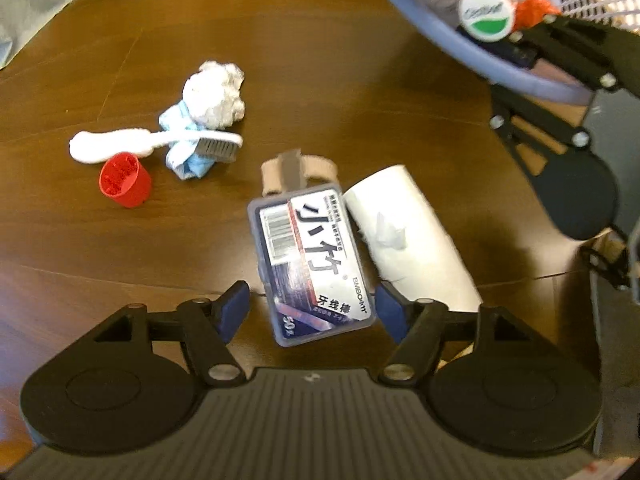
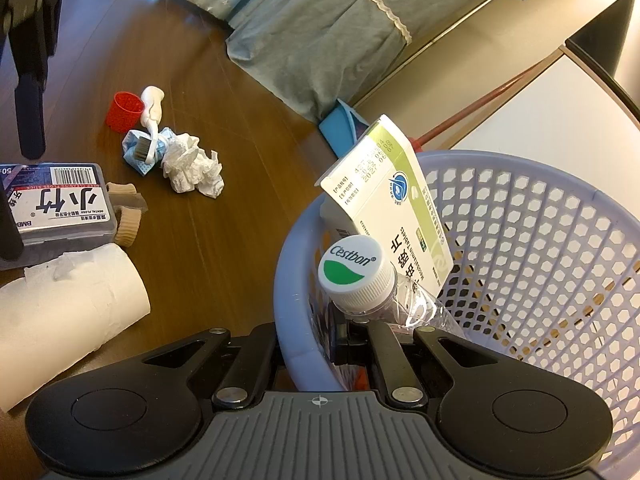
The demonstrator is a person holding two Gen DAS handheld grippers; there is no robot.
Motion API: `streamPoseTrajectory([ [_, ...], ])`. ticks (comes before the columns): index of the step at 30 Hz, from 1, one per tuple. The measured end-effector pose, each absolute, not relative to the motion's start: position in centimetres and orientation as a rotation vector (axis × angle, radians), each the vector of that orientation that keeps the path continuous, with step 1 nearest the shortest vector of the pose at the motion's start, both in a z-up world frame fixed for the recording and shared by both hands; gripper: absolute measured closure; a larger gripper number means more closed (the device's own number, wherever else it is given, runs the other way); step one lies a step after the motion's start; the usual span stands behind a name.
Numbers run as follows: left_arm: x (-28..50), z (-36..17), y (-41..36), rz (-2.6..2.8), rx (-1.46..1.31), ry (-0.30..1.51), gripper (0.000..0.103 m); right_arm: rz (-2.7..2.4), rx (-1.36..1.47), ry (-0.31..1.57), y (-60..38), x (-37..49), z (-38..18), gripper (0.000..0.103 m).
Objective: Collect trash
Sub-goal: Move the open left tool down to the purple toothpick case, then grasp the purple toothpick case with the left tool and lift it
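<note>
The left hand-held gripper [image 1: 312,308] points steeply down with its blue pads spread either side of the dental floss box [image 1: 310,264]; the pads stand clear of the box's long edges and nothing is gripped yet; no earlier view is given here, so only this stance can be told. The box lies flat on the brown counter [image 1: 360,92], partly over a tan strap-like thing [image 1: 316,162] and just beside a white paper roll [image 1: 408,236]. The right hand-held gripper [image 2: 352,340] is closed on the near rim of the lavender basket [image 2: 560,240], steadying it.

Risks, as I judge them: the box sits slightly skewed to the pads, so a closing grip may catch corners and twist it out; its smooth plastic lid may slip; the pad nearest the roll may snag it, since the gap there is small; the strap underneath may drag along. The basket already holds a bottle [image 2: 380,292] and a carton [image 2: 396,208] leaning high, so a dropped box could bounce off them; if the rim slips from the right jaws, the basket could tip.

Readable writing: the box shows large Chinese characters, "牙线棒", "DENTAL FLOSS", "50", a barcode, and a brand beginning "BMB"; the bottle cap reads "Cestbon"; the carton shows "tablets" and dates I cannot read surely.

Still loose on the counter: a red cap [image 1: 124,180], a white toothbrush [image 1: 152,144], crumpled tissue [image 1: 216,96]
</note>
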State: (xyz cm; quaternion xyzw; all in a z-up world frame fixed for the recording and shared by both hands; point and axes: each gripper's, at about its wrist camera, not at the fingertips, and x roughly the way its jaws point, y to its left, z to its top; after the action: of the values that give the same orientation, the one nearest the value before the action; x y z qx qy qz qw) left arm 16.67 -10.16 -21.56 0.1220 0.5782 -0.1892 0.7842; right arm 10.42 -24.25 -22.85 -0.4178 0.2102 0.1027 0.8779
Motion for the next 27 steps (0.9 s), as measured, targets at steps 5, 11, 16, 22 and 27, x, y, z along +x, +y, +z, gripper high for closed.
streamPoseTrajectory([
  [5,16.1,-21.0,-9.3,-0.445,0.410,1.212,0.052,0.209,-0.867,0.442,-24.2,10.6,-22.8,0.100],
  [11,15.3,-21.1,-7.0,-0.474,0.510,1.137,0.052,0.208,-0.867,0.443,-24.2,10.8,-22.9,0.100],
  [16,14.9,-21.9,-6.4,-0.450,0.517,1.127,0.050,0.209,-0.871,0.443,-24.2,10.8,-22.9,0.099],
  [22,15.2,-22.1,-6.8,-0.454,0.550,1.133,0.051,0.209,-0.872,0.443,-24.3,10.8,-22.9,0.099],
  [27,14.8,-21.9,-6.9,-0.478,0.602,1.132,0.052,0.209,-0.872,0.443,-24.3,10.8,-23.0,0.099],
])
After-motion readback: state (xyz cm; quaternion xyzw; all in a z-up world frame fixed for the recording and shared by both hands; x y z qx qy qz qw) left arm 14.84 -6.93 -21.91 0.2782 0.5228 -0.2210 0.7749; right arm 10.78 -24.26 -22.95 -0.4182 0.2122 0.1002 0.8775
